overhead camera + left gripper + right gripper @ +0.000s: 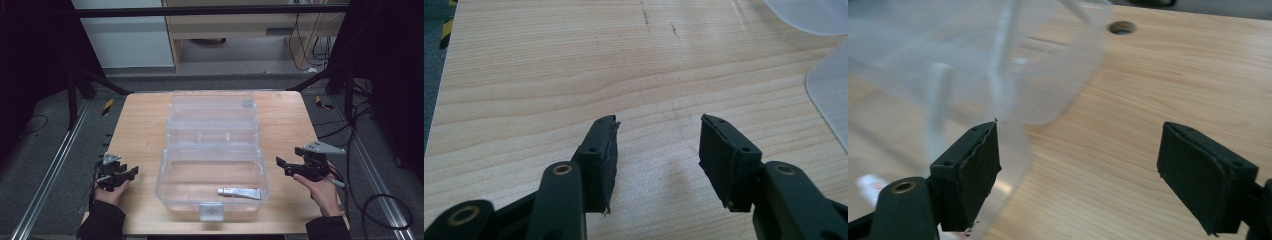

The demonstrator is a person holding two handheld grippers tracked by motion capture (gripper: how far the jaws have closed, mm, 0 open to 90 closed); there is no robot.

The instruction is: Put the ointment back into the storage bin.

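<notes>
Clear plastic box (212,150), lid open, centred on tabletop (140,125); tube (239,192) lying inside. Left claw (131,172) and right claw (281,164) flanking box, both agape, empty, seemingly poised to reach.

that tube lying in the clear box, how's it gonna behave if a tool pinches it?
The tube lies flat on the floor of the clear box, so it probably won't roll. It looks small, likely light. It is probably soft-walled and may dent under a hard pinch, though its material can't be confirmed.
</notes>
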